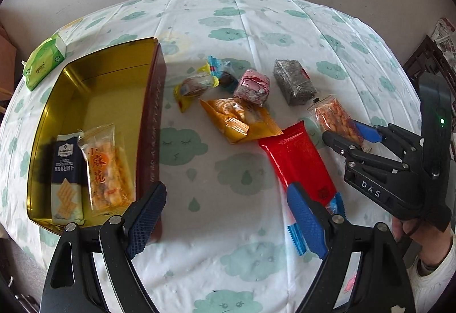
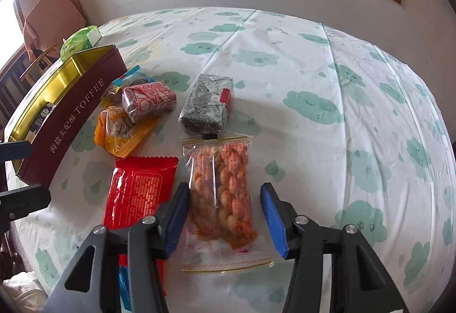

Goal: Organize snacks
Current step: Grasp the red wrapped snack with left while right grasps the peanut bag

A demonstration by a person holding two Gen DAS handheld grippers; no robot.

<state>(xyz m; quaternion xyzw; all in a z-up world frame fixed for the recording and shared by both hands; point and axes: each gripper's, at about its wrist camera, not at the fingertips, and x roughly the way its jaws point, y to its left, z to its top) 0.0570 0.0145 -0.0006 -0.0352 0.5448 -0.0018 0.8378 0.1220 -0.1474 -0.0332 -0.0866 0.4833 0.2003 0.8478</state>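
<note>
A gold-lined toffee tin stands at the left and holds a cracker packet and a twist-snack packet. Loose snacks lie beside it: a red packet, an orange packet, a pink block, a dark sesame block and a clear peanut packet. My left gripper is open over bare cloth between tin and red packet. My right gripper straddles the peanut packet, with a gap at its right pad.
Yellow and blue candy packets lie near the tin's far corner. A green tissue pack sits behind the tin. A blue wrapper pokes out under the red packet. A person's hand holds the right gripper.
</note>
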